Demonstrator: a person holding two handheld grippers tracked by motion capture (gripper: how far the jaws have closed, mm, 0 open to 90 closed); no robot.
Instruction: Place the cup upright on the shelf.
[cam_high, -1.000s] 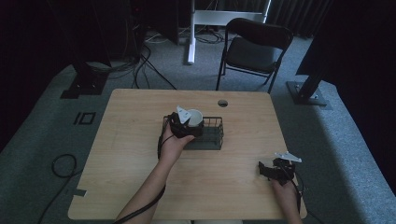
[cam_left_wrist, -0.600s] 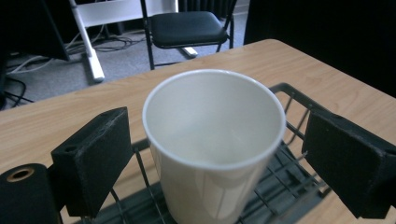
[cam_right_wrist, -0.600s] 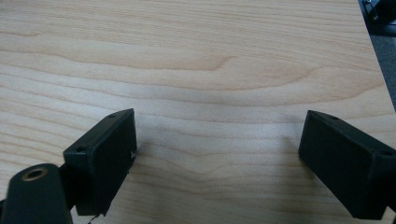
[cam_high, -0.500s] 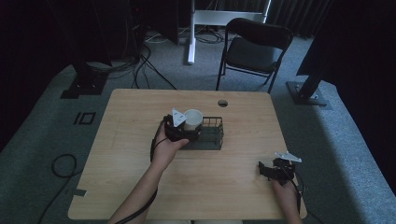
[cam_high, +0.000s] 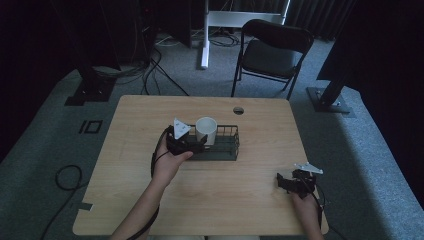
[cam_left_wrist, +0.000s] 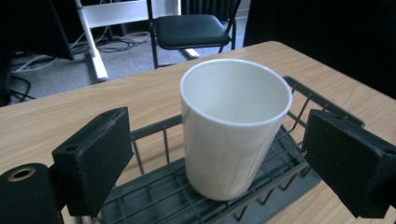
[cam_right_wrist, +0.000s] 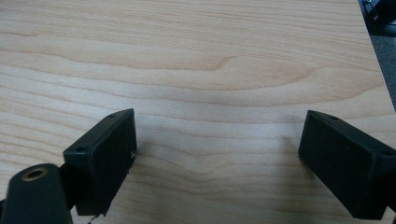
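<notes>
Left tool (cam_left_wrist: 224, 154) spread wide, white cup (cam_left_wrist: 233, 126) between jaws, untouched

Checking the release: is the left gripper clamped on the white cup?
No, the left gripper stands open, both jaws clear of the white cup standing in the wire basket.
</notes>
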